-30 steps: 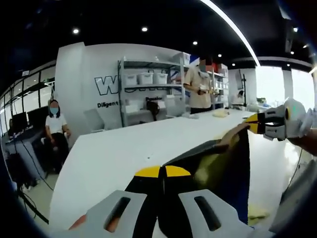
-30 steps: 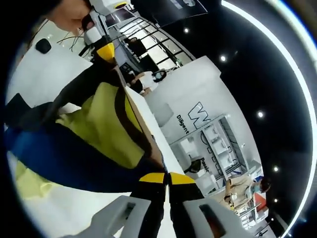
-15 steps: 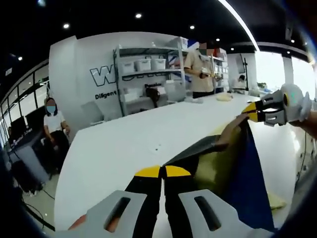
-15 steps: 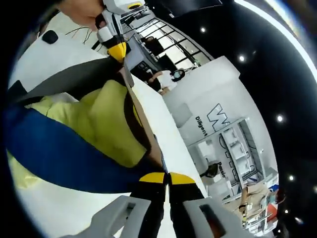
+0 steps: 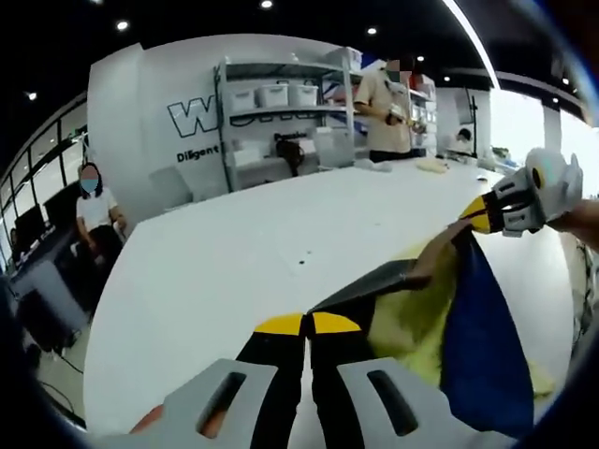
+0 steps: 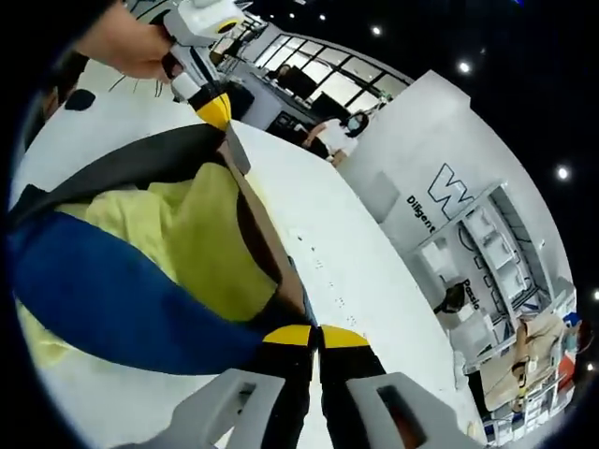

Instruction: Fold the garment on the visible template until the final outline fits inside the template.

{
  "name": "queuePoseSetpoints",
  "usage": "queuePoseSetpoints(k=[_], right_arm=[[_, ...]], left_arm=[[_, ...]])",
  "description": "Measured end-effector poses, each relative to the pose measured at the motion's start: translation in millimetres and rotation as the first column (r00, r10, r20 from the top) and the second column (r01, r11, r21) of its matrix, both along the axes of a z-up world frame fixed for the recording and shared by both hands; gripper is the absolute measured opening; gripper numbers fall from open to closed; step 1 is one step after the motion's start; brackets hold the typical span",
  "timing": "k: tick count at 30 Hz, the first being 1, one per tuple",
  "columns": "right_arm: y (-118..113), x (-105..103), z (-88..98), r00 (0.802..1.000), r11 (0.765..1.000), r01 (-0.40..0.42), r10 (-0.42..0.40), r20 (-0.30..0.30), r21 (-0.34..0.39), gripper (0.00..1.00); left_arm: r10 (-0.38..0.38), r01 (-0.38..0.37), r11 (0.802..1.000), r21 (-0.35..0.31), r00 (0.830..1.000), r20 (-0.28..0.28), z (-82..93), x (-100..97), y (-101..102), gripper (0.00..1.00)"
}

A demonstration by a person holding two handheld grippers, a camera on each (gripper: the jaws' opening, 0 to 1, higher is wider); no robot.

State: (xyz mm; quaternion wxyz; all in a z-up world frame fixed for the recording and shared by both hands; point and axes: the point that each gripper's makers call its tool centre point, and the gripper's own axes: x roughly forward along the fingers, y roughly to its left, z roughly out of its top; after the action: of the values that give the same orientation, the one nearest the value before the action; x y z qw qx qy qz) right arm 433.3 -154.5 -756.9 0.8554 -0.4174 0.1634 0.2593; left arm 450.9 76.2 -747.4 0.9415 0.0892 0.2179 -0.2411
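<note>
The left gripper (image 5: 306, 325), yellow-tipped jaws pressed together, pinches one end of the dark-edged yellow and blue fabric garment (image 5: 449, 327); over to the right, the right gripper (image 5: 487, 214) clamps the far end the same way, so the cloth hangs stretched between them above the long white table (image 5: 234, 271), likely spread for laying down. In the right gripper view its own jaws (image 6: 302, 336) bite the hem, the blue panel sags onto the table, and a hand (image 6: 126, 47) grips the left tool. No template outline is discernible.
</note>
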Motion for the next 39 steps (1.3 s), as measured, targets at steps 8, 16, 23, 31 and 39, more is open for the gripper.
queuePoseSetpoints(k=[8, 16, 23, 31, 39], right_arm=[[-1.1, 21.0, -28.1, 0.997, 0.999, 0.030, -0.028, -0.070, 0.023, 0.00], [-2.6, 35.3, -56.0, 0.989, 0.996, 0.072, -0.064, -0.136, 0.055, 0.00], [-2.5, 42.8, -78.0, 0.976, 0.989, 0.116, -0.097, -0.195, 0.087, 0.00], [-0.2, 44.8, -96.2, 0.962, 0.985, 0.148, -0.123, -0.243, 0.089, 0.00], [2.7, 43.8, -108.1, 0.952, 0.985, 0.159, -0.134, -0.274, 0.070, 0.00]], left_arm=[[0.005, -0.004, 1.000, 0.021, 0.998, -0.064, -26.8, 25.1, -3.3, 0.02], [0.016, -0.014, 1.000, 0.023, 0.993, -0.117, -56.5, 38.9, -5.1, 0.02], [0.029, -0.029, 1.000, 0.004, 0.987, -0.158, -74.9, 46.7, -5.3, 0.02], [0.035, -0.024, 0.998, 0.061, 0.982, -0.187, -98.3, 47.5, -3.4, 0.02], [0.023, -0.001, 0.994, 0.112, 0.979, -0.201, -112.5, 48.9, -2.3, 0.02]])
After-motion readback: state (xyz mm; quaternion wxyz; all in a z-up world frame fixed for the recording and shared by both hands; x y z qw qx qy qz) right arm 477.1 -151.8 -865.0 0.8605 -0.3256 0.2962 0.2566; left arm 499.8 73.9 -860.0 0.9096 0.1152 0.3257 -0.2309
